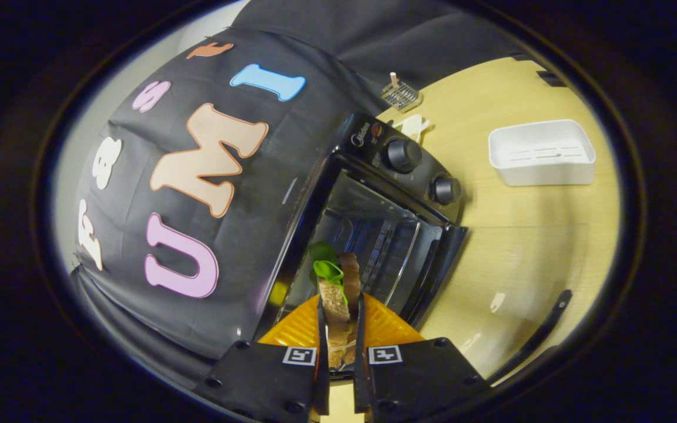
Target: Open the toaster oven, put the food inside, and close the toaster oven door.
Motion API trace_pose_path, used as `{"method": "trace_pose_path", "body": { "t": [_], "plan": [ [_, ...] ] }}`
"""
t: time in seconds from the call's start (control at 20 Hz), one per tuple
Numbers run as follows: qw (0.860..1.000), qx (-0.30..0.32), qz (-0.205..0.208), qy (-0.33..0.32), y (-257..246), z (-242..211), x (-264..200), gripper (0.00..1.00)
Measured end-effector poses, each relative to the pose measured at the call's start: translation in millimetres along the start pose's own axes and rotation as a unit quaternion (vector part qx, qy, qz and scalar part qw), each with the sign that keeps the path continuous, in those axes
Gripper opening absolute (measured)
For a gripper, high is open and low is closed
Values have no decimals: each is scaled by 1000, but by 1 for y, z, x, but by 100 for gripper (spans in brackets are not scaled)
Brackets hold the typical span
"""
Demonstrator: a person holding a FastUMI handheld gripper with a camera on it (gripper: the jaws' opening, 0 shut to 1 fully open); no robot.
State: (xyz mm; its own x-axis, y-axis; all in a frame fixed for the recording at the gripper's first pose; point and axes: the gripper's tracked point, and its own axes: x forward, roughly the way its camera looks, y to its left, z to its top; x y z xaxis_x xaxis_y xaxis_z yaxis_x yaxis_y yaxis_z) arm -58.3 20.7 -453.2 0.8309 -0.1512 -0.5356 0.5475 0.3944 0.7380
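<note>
Gripping a sandwich (338, 305), the tongs (339, 329) face the open toaster oven (374, 229); a white tray (541, 153) sits well apart on the surface (520, 247).

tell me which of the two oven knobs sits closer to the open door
The knob farther from the brand logo, at the end of the panel next to the open door; the other knob sits beside the logo.

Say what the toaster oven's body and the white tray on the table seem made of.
Toaster oven: likely black painted metal, glossy, with highlights along its edges. White tray: probably matte moulded plastic, judging by its rounded corners and slotted floor. The hand-held gripper is shut on the sandwich.
</note>
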Motion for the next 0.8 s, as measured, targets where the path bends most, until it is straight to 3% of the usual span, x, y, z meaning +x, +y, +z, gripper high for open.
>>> {"method": "trace_pose_path", "body": {
  "t": [0.15, 0.4, 0.5, 0.8],
  "plan": [
    [1000, 9, -1, -1, 0, -1, 14, 18],
    [1000, 9, -16, -3, -8, 2, 22, 27],
    [1000, 4, -28, -4, -14, 2, 25, 35],
    [999, -24, -48, -9, -30, 9, 15, 89]
  ]
}}
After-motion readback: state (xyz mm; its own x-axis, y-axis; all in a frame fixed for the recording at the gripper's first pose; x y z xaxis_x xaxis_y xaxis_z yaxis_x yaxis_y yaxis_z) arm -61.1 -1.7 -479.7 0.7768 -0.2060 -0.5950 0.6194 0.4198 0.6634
